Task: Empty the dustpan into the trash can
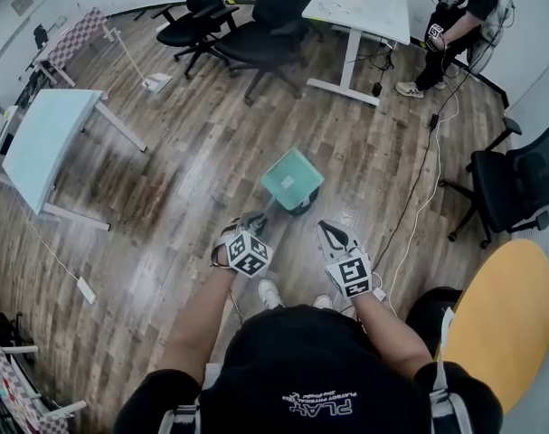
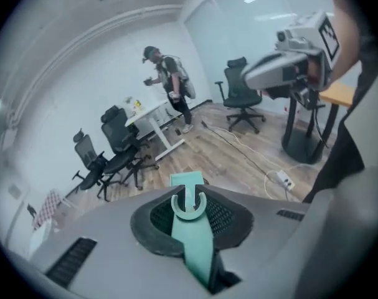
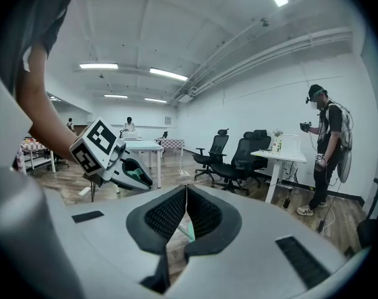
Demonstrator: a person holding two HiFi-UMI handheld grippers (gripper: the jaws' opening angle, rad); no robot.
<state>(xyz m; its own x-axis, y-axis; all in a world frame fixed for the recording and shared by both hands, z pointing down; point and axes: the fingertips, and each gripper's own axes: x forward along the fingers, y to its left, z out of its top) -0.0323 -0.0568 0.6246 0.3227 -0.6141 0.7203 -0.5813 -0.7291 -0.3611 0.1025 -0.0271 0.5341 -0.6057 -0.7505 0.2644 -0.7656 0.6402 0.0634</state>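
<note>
My left gripper [image 1: 253,221] is shut on the handle [image 2: 195,242] of a teal dustpan [image 1: 292,179]. The pan hangs tilted over a dark round trash can [image 1: 303,209] on the wooden floor, hiding most of the can. In the left gripper view the handle and its ring clip [image 2: 189,205] sit between the pads, with the pan's edge [image 2: 187,179] beyond. My right gripper [image 1: 327,229] hangs beside the left one, just right of the can. It is shut with nothing in it, and its pads [image 3: 176,210] meet at the tips.
Black office chairs [image 1: 256,34] and a white desk [image 1: 360,7] stand at the back, where a person [image 1: 455,25] is standing. A cable [image 1: 419,197] runs across the floor. A light table [image 1: 48,143] is on the left, a yellow round table [image 1: 505,315] and a chair [image 1: 518,183] on the right.
</note>
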